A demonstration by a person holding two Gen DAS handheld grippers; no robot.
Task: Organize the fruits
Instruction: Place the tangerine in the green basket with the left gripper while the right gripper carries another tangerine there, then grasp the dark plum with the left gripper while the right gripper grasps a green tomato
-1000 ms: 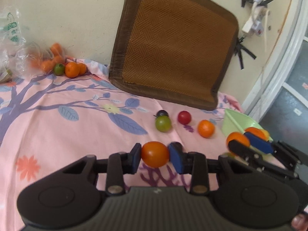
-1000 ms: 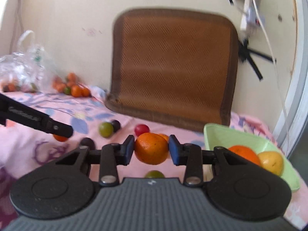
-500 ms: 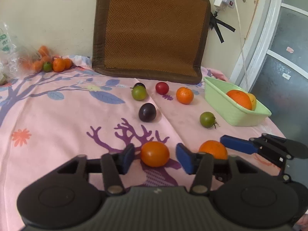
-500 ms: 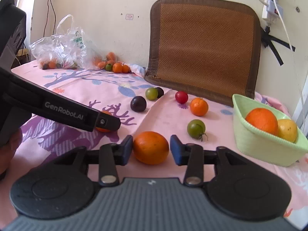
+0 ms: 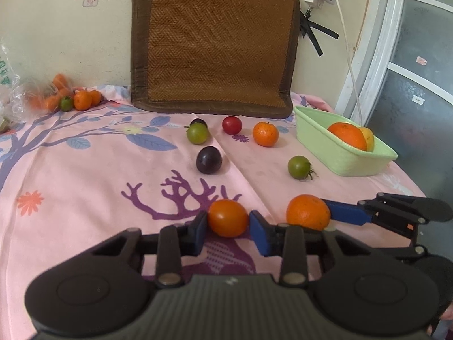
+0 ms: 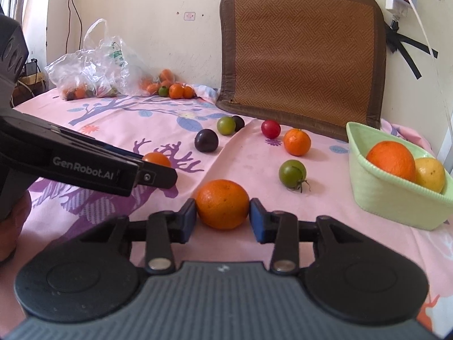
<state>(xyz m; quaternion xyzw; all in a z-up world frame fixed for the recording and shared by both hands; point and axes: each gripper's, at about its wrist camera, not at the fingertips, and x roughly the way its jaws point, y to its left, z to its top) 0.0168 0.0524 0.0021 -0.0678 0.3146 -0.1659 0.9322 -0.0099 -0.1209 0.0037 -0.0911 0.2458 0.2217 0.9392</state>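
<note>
My left gripper [image 5: 228, 226] is open, its blue pads just beside an orange tomato [image 5: 228, 218] that rests on the pink cloth. My right gripper [image 6: 222, 216] is open around a large orange [image 6: 222, 204] that sits on the cloth; it also shows in the left wrist view [image 5: 308, 212]. Loose on the cloth lie a dark plum [image 5: 209, 159], a green fruit [image 5: 197, 133], a red fruit [image 5: 232, 125], a small orange [image 5: 265, 134] and a green tomato [image 5: 298, 167]. A light green basket [image 5: 339, 155] at the right holds an orange [image 5: 346, 135] and a yellow fruit [image 5: 368, 138].
A brown woven cushion [image 5: 215, 42] leans on the wall at the back. A pile of small oranges [image 5: 82, 99] and a clear plastic bag [image 6: 93, 70] with fruit lie at the back left. The table's edge and a door frame [image 5: 376, 56] are to the right.
Both grippers came down to the cloth near its front edge and opened. The orange tomato and the large orange, held a second ago, now rest on the cloth between the pads.
</note>
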